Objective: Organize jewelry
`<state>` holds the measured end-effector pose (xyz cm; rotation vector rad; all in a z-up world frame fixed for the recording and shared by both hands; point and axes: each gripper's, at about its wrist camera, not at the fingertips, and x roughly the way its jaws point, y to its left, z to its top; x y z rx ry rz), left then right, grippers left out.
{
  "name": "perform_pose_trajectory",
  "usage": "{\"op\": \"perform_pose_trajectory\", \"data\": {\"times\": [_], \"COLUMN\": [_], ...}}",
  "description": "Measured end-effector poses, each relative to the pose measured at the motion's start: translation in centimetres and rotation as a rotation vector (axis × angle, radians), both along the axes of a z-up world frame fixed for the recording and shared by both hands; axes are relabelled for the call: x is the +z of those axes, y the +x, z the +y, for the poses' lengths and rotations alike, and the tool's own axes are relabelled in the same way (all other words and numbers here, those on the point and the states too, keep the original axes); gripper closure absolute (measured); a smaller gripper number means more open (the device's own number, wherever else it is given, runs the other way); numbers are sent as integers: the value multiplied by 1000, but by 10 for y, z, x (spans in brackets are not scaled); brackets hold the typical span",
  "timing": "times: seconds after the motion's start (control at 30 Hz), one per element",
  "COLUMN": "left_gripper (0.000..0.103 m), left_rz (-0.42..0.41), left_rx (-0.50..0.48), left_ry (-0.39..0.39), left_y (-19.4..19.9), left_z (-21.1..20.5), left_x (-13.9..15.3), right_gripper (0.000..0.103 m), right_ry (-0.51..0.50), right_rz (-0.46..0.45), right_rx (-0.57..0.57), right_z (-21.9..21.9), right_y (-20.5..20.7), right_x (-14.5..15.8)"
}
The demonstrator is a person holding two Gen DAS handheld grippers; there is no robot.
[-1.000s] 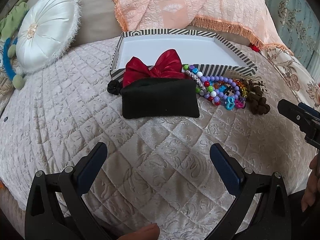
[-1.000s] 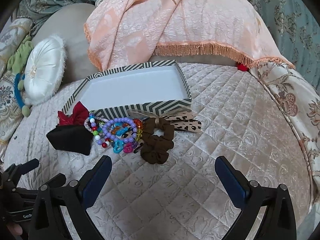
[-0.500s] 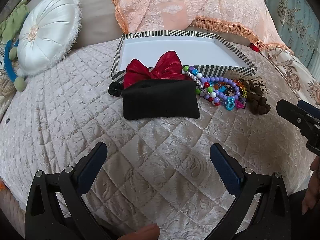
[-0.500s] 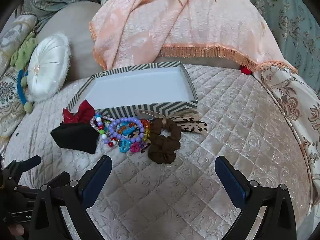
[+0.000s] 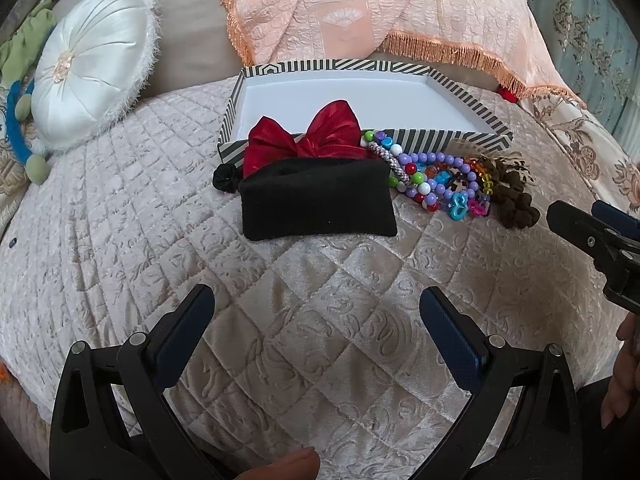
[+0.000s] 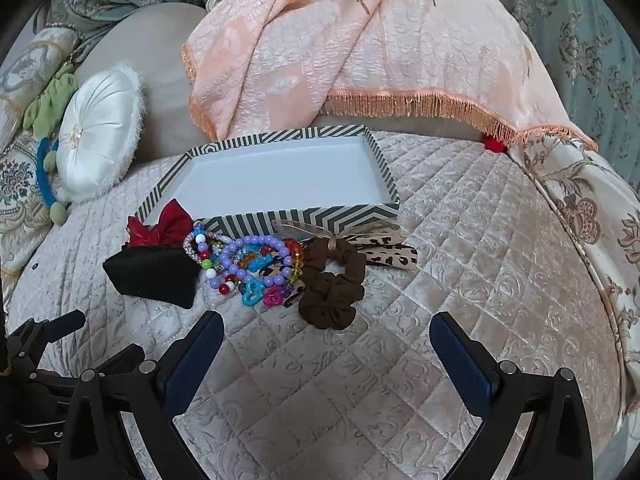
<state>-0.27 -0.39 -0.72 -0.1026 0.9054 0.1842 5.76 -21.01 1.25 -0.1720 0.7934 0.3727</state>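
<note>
From the left wrist view, we see our left gripper [image 5: 316, 320] low over the quilted bed [image 5: 120, 240] with its jaws spread wide and nothing between them. The jewelry and hair things lie in a row on the bed, right up against the near wall of the striped box [image 5: 452, 136]. The box is bare inside. Closest to us is the black pouch [image 5: 316, 204], and the red bow [image 5: 308, 138] leans on the box wall behind it. A small black scrunchie [image 5: 224, 178] peeks out at the pouch's left end. We think the pouch could be a problem. It is soft and wide, so our jaws might pinch only a corner and it could flop out. If we push in too far, we might knock the bow or shove the box back.

From the right wrist view, our right gripper [image 6: 326, 344] is also wide open and holds nothing. Just ahead lies the brown scrunchie [image 6: 332, 284], touching the pile of bead bracelets [image 6: 248, 264]. A leopard print bow [image 6: 380, 250] lies behind the scrunchie, against the box. The bracelets lie tangled, so we think that lifting one might drag the others along, and some could fall on the bed. The beads are round and smooth, so they might slip out of our jaws. The brown scrunchie is squishy, so a light grab might let it drop. Our two grippers are near each other, and we might bump them if both reach in together.
</note>
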Motion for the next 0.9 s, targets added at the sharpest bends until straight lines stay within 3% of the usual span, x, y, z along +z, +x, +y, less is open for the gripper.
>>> {"op": "perform_pose_trajectory", "data": {"times": [0.6,0.77,0.9], "left_gripper": [0,0,0], "left_rz": [6,0,-25], "left_rx": [1,11,34], "left_ry": [-4,-46,-130], "left_y": [2,1,1], "left_z": [-1,7,22], "left_x": [-4,-5,-3], "right_gripper": [0,0,0], "right_ry": [-3,-6,-15], "right_rz": [-3,2,7], "right_rx": [13,7,11], "right_z": [7,7,6], "right_y": [1,2,1], "right_x": [-3,-4,-5]}}
